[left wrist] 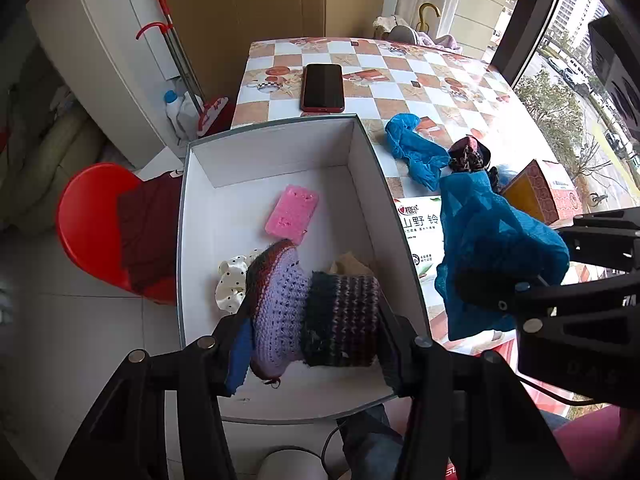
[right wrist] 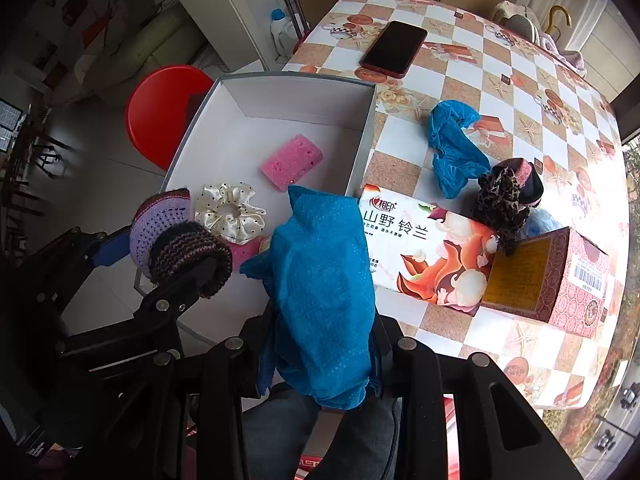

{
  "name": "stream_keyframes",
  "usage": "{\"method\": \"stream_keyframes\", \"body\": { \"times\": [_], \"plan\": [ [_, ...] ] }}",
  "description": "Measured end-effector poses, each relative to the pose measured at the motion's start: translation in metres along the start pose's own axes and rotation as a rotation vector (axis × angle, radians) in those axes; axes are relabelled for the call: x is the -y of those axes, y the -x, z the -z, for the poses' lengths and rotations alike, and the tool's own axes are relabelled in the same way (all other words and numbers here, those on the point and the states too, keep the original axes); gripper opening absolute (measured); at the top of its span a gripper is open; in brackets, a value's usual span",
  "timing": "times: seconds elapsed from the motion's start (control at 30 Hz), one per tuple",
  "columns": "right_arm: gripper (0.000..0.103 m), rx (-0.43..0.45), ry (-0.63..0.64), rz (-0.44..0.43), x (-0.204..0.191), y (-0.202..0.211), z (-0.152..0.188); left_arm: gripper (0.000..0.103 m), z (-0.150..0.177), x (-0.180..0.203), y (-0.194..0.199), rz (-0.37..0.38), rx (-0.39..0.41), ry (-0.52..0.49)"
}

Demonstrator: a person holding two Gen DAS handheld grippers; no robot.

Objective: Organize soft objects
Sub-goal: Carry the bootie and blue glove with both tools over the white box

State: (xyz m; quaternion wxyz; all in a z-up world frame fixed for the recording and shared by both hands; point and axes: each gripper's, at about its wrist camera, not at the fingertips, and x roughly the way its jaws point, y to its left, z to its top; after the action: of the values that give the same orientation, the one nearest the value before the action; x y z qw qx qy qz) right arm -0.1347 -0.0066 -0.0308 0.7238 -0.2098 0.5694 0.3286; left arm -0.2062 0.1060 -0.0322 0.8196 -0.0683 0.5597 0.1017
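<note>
The left gripper [left wrist: 312, 320] is clenching a purple knitted hat [left wrist: 312, 312] low in the frame, hanging over the white box [left wrist: 276, 152] so it can drop beside the pink sponge [left wrist: 292, 218] and polka-dot scrunchie [left wrist: 232, 284]. The right gripper [right wrist: 320, 344] is pinching a blue mesh cloth [right wrist: 324, 288] at lower centre, apparently next for the box.

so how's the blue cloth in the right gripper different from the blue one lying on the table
The held blue cloth is clamped in the right hand-held gripper and stands up in a tall bunch; the loose blue cloth lies crumpled flat on the checkered table, with nothing gripping it. The held one sits beside the white box, while the loose one lies farther out, near the leopard-print scrunchie. Both look like the same thin, dotted blue fabric.
</note>
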Motion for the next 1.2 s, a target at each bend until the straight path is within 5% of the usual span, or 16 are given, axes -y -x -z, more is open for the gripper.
{"method": "stream_keyframes", "body": {
  "times": [1.2],
  "plan": [
    [0.036, -0.017, 0.010, 0.004, -0.0010, -0.0065, -0.0075, 0.056, -0.0010, -0.0083, -0.0063, -0.005, -0.011, 0.021]
  ]
}}
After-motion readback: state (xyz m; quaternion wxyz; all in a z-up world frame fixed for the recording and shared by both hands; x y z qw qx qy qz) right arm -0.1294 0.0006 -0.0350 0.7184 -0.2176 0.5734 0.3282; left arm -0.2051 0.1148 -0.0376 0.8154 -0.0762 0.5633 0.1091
